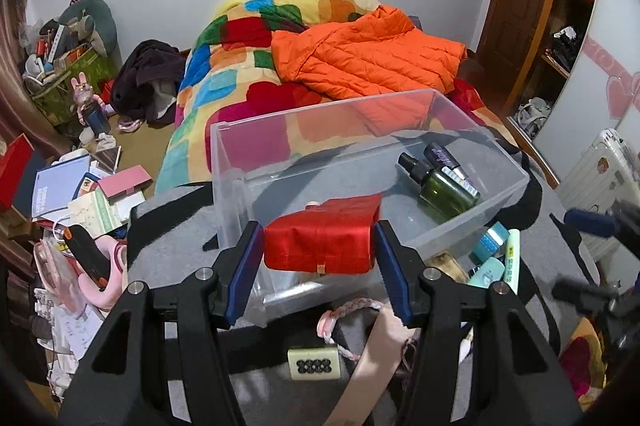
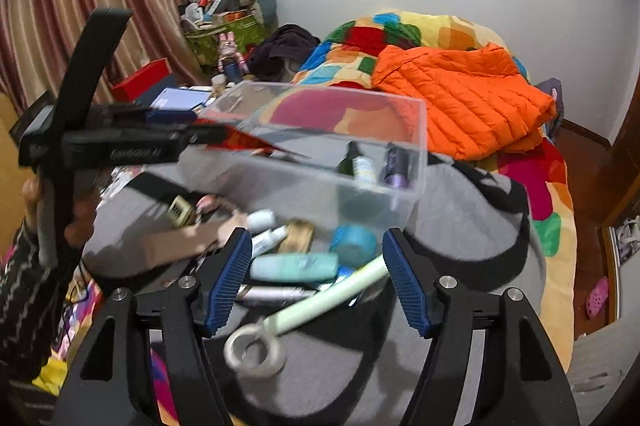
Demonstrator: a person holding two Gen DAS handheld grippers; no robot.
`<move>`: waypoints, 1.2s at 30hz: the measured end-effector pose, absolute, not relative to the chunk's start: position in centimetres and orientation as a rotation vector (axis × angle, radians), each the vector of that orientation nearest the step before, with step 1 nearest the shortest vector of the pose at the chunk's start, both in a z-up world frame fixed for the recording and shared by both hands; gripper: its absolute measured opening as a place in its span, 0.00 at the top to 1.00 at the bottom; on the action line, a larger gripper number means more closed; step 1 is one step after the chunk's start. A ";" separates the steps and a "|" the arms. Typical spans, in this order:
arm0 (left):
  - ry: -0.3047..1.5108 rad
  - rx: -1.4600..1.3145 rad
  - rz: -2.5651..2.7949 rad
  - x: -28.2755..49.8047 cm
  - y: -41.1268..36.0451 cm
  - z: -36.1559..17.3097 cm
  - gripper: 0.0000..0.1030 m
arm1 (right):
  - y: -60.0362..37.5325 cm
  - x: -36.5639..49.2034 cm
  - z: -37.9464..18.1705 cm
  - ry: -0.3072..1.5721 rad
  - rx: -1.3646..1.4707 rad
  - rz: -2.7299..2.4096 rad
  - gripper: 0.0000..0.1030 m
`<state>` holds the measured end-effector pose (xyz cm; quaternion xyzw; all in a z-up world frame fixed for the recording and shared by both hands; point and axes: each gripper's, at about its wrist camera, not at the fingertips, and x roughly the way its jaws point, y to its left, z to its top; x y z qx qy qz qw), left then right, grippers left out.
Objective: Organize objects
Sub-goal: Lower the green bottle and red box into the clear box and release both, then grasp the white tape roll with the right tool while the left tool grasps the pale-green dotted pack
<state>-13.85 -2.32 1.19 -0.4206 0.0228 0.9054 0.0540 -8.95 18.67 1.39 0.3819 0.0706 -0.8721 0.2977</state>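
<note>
My left gripper (image 1: 319, 258) is shut on a red cloth-covered box (image 1: 320, 240) and holds it over the near rim of a clear plastic bin (image 1: 240, 162). The bin rests on a grey and black garment on the bed and holds a dark green spray bottle (image 1: 440, 186) and a purple-black bottle (image 1: 446, 156). My right gripper (image 2: 316, 280) is open and empty above a pile of toiletries: a teal tube (image 2: 294, 266), a pale green pen (image 2: 332, 296) and a blue tape roll (image 2: 354, 240). The left gripper also shows in the right wrist view (image 2: 208, 128), with the bin (image 2: 416, 146).
A mahjong tile (image 1: 314, 362), a braided cord (image 1: 352, 306) and a tan strap (image 1: 372, 358) lie near the bin. An orange puffer jacket (image 1: 368, 54) lies on the colourful blanket (image 1: 240, 42). Books and clutter (image 1: 80, 186) cover the floor at left. A wardrobe (image 1: 560, 26) stands right.
</note>
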 end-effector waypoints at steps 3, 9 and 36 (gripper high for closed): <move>0.084 -1.247 2.755 -12.5 -2.2 1.9 0.45 | 18.5 -7.6 1.0 0.198 1.012 -2.301 0.37; 0.152 -1.175 2.773 -8.7 -1.7 2.7 0.39 | 18.2 -5.5 -0.4 0.213 1.038 -2.266 0.36; -0.142 -1.423 2.651 -8.4 -4.8 -5.5 0.66 | 18.3 -3.6 -3.2 0.181 1.086 -2.245 0.65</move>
